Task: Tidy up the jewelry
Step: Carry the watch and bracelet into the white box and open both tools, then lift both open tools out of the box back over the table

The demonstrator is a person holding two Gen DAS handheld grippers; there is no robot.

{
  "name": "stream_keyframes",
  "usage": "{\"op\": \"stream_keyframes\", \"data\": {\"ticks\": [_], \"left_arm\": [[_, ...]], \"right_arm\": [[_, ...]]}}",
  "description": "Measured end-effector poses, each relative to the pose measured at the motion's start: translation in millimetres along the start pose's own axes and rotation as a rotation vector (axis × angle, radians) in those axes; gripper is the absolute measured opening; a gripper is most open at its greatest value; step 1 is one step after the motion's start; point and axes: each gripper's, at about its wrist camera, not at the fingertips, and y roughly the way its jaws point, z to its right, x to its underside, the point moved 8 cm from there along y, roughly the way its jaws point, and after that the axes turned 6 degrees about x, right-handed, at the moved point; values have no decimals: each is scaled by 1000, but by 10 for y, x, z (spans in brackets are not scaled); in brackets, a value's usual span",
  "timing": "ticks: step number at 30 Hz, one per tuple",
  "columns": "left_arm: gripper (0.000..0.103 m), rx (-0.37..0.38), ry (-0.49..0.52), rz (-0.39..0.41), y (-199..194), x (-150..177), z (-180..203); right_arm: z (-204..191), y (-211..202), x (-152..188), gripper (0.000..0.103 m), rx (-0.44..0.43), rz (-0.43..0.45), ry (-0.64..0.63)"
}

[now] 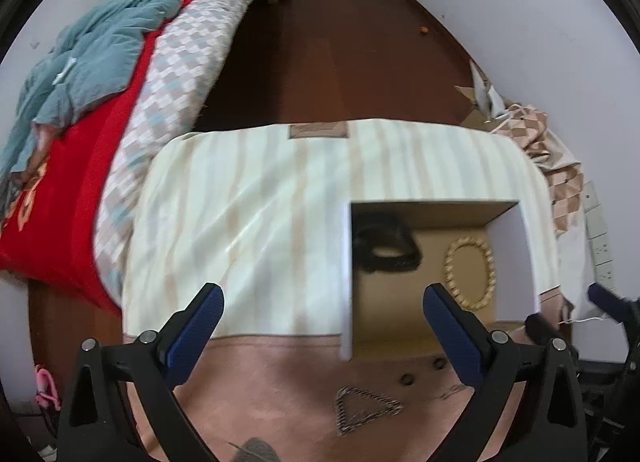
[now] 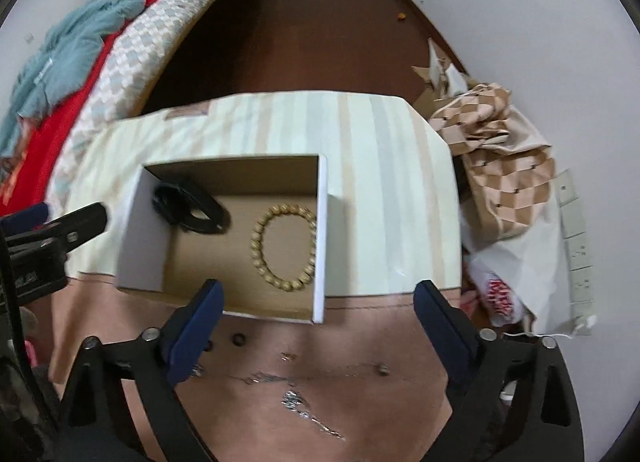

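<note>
Ribbed blue fingers [image 2: 440,326] splayed above round-beaded bracelet [image 2: 285,248] in cardboard box [image 2: 322,238].

- Left hand-held gripper [image 1: 322,332]: black angular frame and two fingers faced with ribbed dark-blue pads [image 1: 196,336].
- Round silver screws sat at each finger's pivot joints.
- Right hand-held gripper [image 2: 318,326]: same black frame, same blue pads [image 2: 446,332], same silver screws.
- Triangular cut-outs marked the black side arms.

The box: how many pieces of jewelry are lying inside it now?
2. A black band lies at the far left of the box, and a beaded bracelet lies flat toward its right wall. The near wall could hide something small.
</note>
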Motion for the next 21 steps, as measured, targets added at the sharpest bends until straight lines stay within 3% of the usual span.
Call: {"op": "stream_keyframes", "data": {"ticks": [10,21], "left_arm": [[102,-63,-9,32,-147,378,-121],[102,-87,-29,139,-731,569,-137]], "right_arm": [[-56,-126,148,102,59,57,6],[-53,-675,261,102,74,156,12]]}}
